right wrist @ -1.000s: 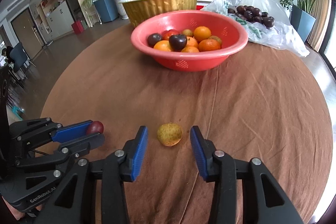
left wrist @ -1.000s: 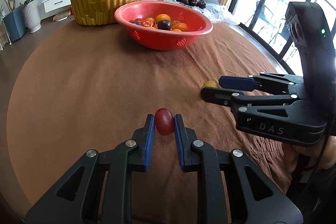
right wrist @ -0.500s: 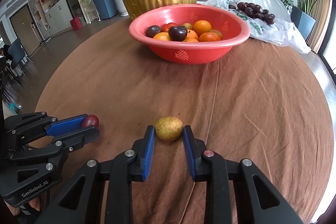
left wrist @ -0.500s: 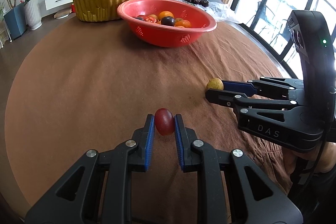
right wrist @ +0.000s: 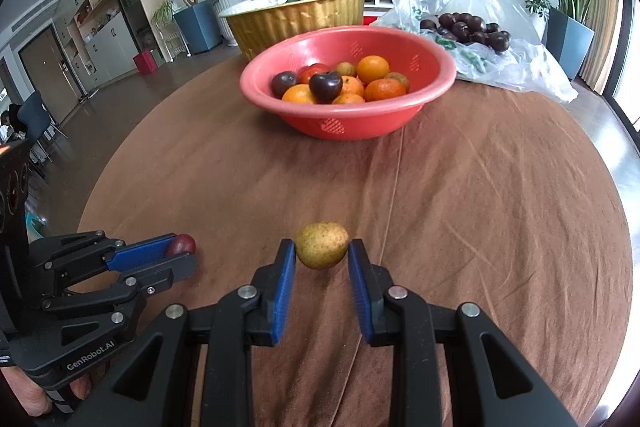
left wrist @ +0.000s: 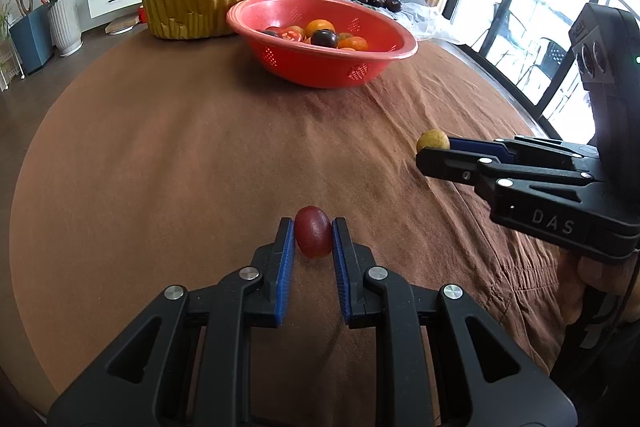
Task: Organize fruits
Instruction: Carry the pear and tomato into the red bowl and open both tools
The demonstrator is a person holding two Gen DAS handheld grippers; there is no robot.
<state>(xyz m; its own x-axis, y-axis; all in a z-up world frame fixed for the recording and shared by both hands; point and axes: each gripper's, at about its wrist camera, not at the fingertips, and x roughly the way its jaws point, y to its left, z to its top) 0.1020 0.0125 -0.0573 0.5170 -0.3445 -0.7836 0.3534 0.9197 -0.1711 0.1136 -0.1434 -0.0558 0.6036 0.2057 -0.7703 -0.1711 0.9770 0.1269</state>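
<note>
Carry step: left hand-held gripper (left wrist: 313, 241) clamped on red fruit (left wrist: 313, 237), right hand-held gripper (right wrist: 321, 255) clamped on yellow fruit (right wrist: 322, 245), both above desk (right wrist: 500, 187). Next, prob: drop both in red basket (right wrist: 428, 99) w/o squeezing.

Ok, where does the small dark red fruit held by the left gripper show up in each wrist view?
Left wrist: the dark red fruit sits bottom centre, pinched by the left gripper.
Right wrist: the same fruit peeks out at the lower left, at the tips of the left gripper.
Shared landmark: the red basket of mixed fruit, beyond it on the brown tablecloth in both views.
</note>
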